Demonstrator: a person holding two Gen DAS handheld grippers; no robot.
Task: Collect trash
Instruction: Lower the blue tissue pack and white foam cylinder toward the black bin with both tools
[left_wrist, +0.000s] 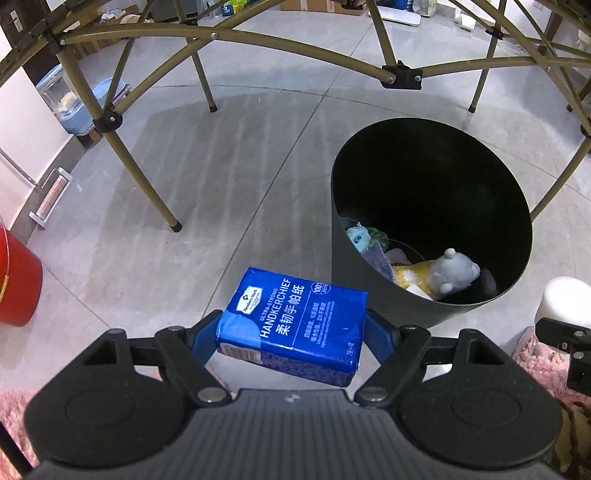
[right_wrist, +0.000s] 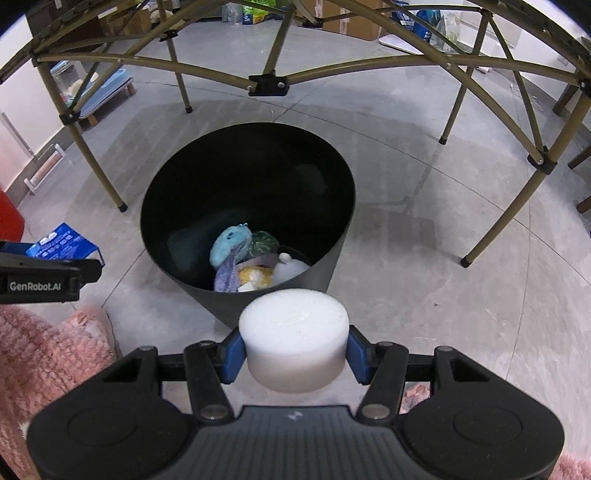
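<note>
My left gripper is shut on a blue pack of handkerchief tissues, held above the floor just left of the black trash bin. In the right wrist view my right gripper is shut on a white foam disc, which hangs just short of the bin's near rim. Several soft toys and scraps lie at the bin's bottom. The left gripper with its blue pack shows at the left edge of the right view; the foam disc shows at the right edge of the left view.
A folding table's tan metal legs and cross braces stand around and beyond the bin. A red bucket sits at the left. Pink fluffy fabric lies below the grippers. Boxes and bags line the far wall.
</note>
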